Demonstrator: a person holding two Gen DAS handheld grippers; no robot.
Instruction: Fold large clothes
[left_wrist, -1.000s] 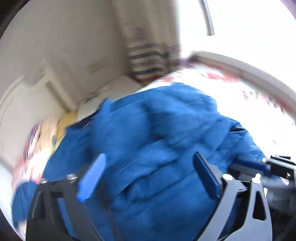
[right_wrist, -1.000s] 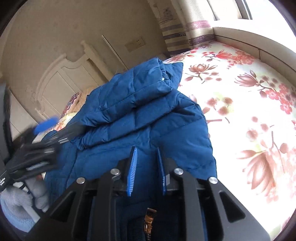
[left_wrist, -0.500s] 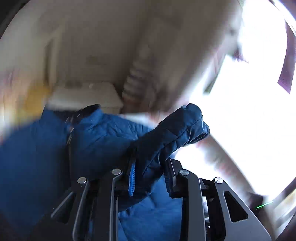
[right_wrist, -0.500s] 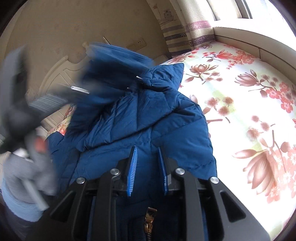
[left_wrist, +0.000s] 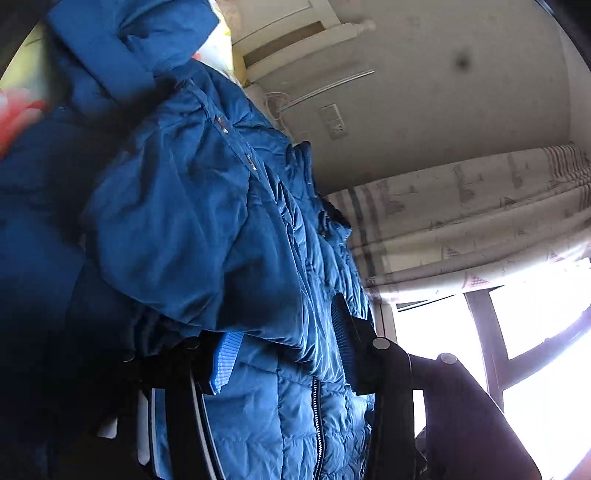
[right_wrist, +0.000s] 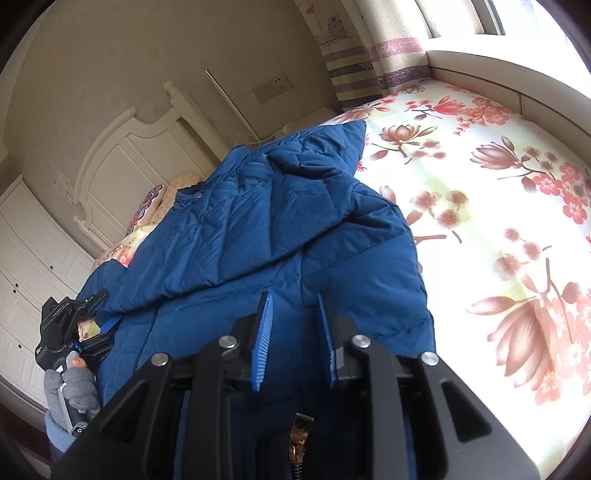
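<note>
Blue jacket (right_wrist: 280, 236) borders bare floral bedsheet (right_wrist: 498, 206).

No words or numbers can be read anywhere: the black left gripper (right_wrist: 68, 325) has small pale marks on its side and its handle that are too tiny to make out, and the little tag on the blue jacket (left_wrist: 221, 123) is too blurry to read.
</note>
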